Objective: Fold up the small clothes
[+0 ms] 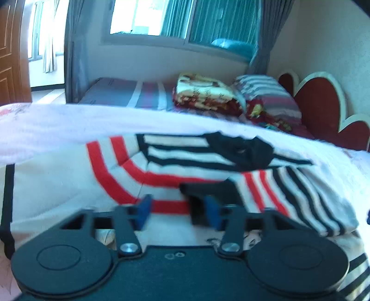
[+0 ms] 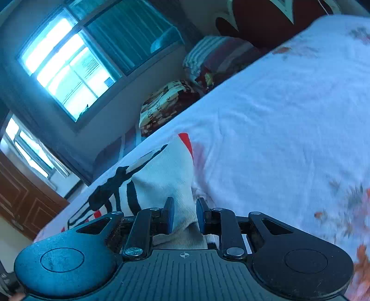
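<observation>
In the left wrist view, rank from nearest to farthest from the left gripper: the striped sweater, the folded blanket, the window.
From the left gripper:
1. striped sweater, directly under the fingers.
2. folded blanket, on the far bed, right of centre.
3. window, on the back wall.

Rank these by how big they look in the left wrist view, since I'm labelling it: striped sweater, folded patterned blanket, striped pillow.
1. striped sweater, by far the largest, though it lies nearest the camera.
2. and 3. folded patterned blanket and striped pillow look about alike; I won't rank them.
</observation>
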Available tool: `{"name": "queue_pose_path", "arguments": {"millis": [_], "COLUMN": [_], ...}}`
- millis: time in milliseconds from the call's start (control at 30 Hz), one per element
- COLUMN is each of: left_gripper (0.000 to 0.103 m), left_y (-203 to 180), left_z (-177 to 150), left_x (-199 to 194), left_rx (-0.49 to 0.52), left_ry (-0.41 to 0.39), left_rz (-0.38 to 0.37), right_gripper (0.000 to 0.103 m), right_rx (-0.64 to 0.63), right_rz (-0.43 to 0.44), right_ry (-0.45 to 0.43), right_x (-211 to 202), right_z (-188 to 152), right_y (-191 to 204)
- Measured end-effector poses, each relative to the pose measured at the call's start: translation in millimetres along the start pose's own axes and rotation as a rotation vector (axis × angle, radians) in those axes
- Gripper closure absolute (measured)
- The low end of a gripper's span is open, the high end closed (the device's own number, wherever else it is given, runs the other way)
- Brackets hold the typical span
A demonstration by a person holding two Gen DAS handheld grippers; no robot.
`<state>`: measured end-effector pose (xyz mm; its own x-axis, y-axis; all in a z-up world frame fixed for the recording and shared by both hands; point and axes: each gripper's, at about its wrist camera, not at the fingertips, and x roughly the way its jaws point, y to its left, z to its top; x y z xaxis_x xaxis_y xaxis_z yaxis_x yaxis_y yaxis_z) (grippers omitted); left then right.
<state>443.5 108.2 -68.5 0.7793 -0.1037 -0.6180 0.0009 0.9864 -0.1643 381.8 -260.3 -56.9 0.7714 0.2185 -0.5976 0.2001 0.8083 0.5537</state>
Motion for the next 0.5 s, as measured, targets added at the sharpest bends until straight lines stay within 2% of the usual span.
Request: {"name": "queue_pose_path", "arguments": {"millis": [100,133,200,267,333,367,400,467,500], "left_gripper": [0.068,0.068,0.067,0.067,0.068,0.068,0.068,0.068,0.068], "left_y": [-22.8,-29.3,-38.5,-42.5,-41.0,-39.6,-39.6,-42.6,-42.8], "left_z": [5.6,5.5,2.1,-1.5,1.1,1.6,2.2,0.8,-1.1], "left_x": [10.6,17.1,39.4,43.1,37.0,32.7,29.8,32.2,37.4], "left_rx": [0.079,0.093,0.130,0.146,0.124,0.111,0.111,0.133,0.132], "left_ry": [0.011,0.019,0.097,0.095,0.077,0.055,0.038,0.037,0.055], "left_rz": [-0.033,-0.041,-0.018,0.001,-0.009,-0.015,-0.017,-0.003,0.001], "right_gripper": [0.081,0.082,0.081,0.081,0.083,0.086,0.100,0.103,0.103], "right_rx": [-0.152,-0.216,-0.290,-0.210,-0.210,-0.209,-0.207,-0.228,-0.253], "right_rz": [0.016,-0.022,-0.162,-0.127,-0.113,-0.095,-0.086,-0.049,-0.040], "right_ry": [0.020,0.040,0.122,0.110,0.070,0.040,0.012,0.009,0.036], "right_x": [18.5,29.1,63.0,63.1,55.9,51.3,47.9,51.1,58.2], "right_z": [2.7,0.4,-8.0,-6.4,-3.5,-2.5,0.3,3.1,1.3], "right_y": [18.7,24.4,19.3,5.1,9.1,10.1,11.0,13.2,14.8]}}
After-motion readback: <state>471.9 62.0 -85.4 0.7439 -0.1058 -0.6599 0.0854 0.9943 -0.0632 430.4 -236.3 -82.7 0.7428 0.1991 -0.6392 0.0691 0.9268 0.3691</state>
